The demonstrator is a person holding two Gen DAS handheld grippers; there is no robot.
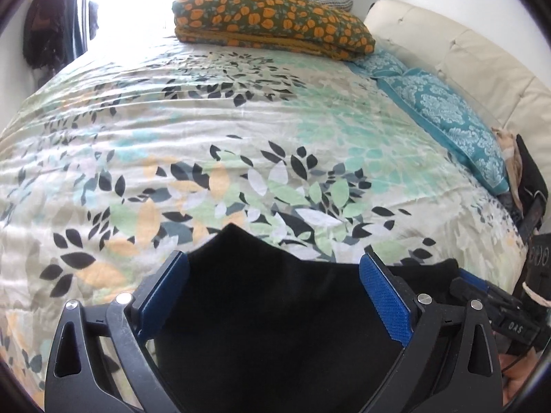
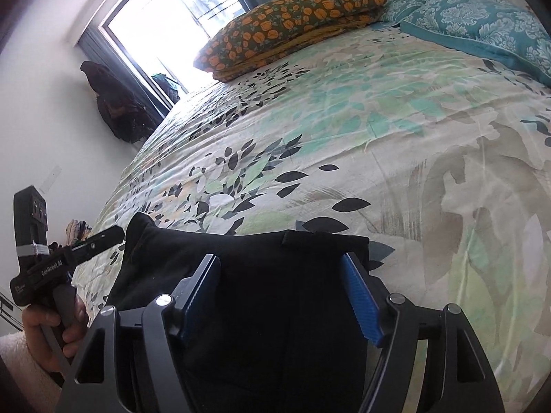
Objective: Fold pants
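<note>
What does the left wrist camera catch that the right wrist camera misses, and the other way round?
Only the left wrist view shows the cream padded headboard. Only the right wrist view shows the window, the dark clothes hanging on the wall, and the person's hand holding the left hand-held gripper. Both show the black pants lying between open blue fingers, the leaf-print bedspread, the orange-flowered pillow and the teal pillow.
</note>
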